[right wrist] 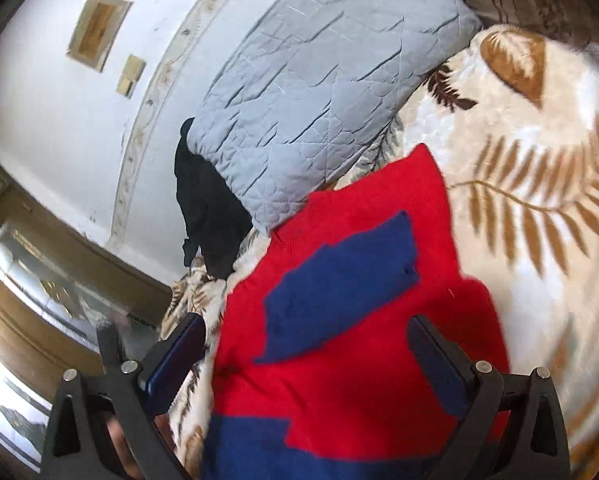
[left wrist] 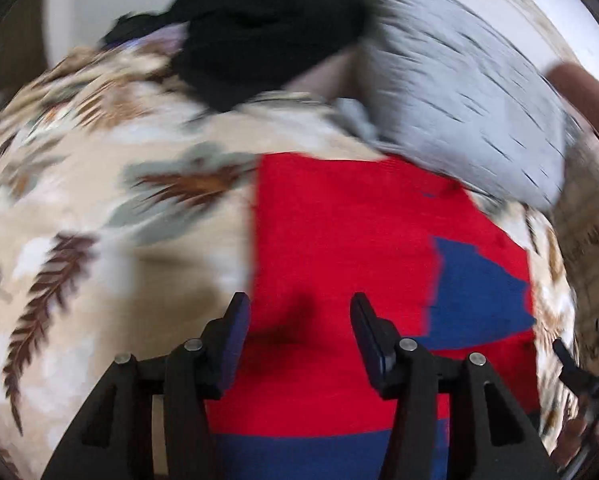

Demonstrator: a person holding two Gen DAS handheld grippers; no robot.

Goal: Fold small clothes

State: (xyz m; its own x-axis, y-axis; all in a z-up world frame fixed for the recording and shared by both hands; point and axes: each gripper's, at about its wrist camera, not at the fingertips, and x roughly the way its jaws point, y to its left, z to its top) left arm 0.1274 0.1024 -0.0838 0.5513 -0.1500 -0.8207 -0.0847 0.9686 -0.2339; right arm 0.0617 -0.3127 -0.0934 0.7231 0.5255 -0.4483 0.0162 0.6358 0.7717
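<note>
A red knit garment [left wrist: 339, 232] [right wrist: 379, 380] with blue patches [left wrist: 475, 292] [right wrist: 339, 292] and a blue band at its near end lies flat on a leaf-patterned blanket [left wrist: 99, 200] [right wrist: 539, 160]. My left gripper [left wrist: 299, 312] hovers just over the garment's left part. It is open, with only red cloth showing below the gap between its pads. My right gripper [right wrist: 307, 324] is open wide above the same garment, one finger over the blanket's edge and the other over the red cloth. Neither grips anything.
A grey quilted pillow [left wrist: 459, 100] [right wrist: 319, 80] lies beyond the garment, touching its far edge. A crumpled black garment [left wrist: 259, 32] [right wrist: 207, 208] sits beside the pillow. A white wall [right wrist: 59, 100] and a wooden cabinet [right wrist: 39, 280] stand past the bed's edge.
</note>
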